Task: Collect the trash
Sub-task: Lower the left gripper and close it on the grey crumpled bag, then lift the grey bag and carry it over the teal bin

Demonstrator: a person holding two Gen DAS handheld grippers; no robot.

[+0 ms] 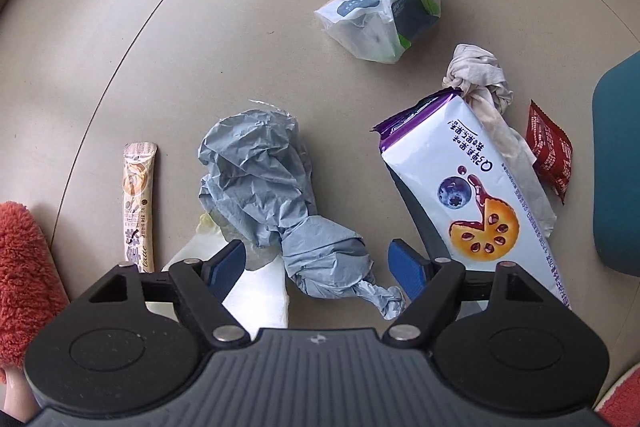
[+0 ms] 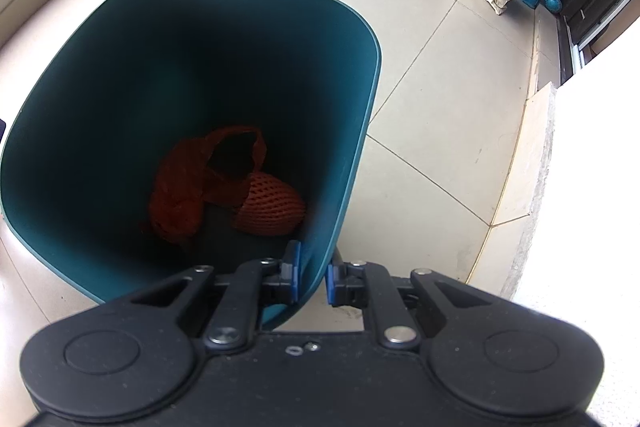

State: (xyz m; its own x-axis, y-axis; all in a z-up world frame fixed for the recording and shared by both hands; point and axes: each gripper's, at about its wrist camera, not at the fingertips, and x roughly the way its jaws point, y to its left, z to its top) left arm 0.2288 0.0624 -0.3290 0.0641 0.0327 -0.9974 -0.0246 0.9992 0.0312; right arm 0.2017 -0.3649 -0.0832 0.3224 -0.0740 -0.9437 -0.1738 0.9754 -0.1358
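The left tool (image 1: 316,267) stands wide, straddling a crumpled grey bag (image 1: 272,187), seemingly not gripping. The right tool (image 2: 312,277) pinches the teal bin (image 2: 352,131) wall.

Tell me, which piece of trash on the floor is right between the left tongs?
The crumpled grey-blue plastic bag. Its twisted tail lies between the open left tongs; the purple-and-white blueberry biscuit wrapper and the thin beige latte stick packet lie off to either side.

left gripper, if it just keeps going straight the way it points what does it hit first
Most likely the crumpled grey bag, whose twisted tail lies between the open fingers of the left gripper. Its left finger might also graze the white paper underneath. Depth is hard to judge here.
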